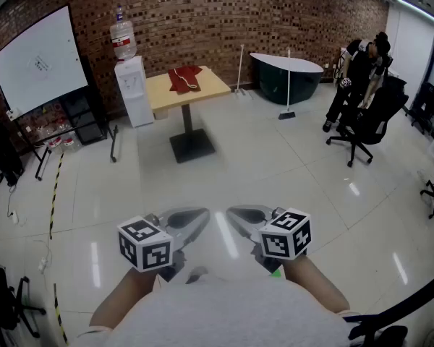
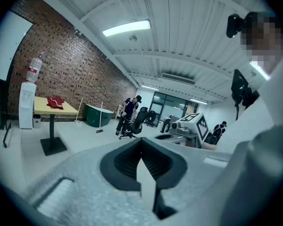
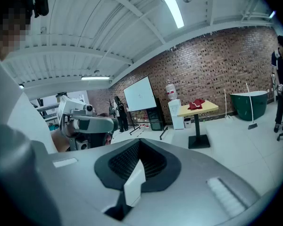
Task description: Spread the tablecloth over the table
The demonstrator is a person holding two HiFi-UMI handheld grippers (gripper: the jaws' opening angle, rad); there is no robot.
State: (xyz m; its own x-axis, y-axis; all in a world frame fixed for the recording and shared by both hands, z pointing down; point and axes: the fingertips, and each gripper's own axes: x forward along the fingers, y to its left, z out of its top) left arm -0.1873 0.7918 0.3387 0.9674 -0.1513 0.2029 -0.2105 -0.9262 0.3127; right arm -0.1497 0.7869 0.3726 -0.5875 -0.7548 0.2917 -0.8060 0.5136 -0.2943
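While both pairs of jaws sit pressed together and empty, left hand-held gripper [image 1: 193, 223] and right hand-held gripper [image 1: 241, 221] side by side at six o'clock, red tablecloth [image 1: 184, 78] bunched on the bench [image 1: 213, 87] at twelve o'clock, well apart from them.

Red tablecloth [image 1: 185, 78] bunched on table [image 1: 166, 100].
Cloth is heaped toward the far edge of the pale square top, most of which is left bare; top is carried on a black pedestal.

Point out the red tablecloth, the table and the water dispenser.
red tablecloth [image 1: 184, 78], head view, middle of the bundle
table [image 1: 213, 87], head view, bare right tabletop
water dispenser [image 1: 136, 92], head view, white front
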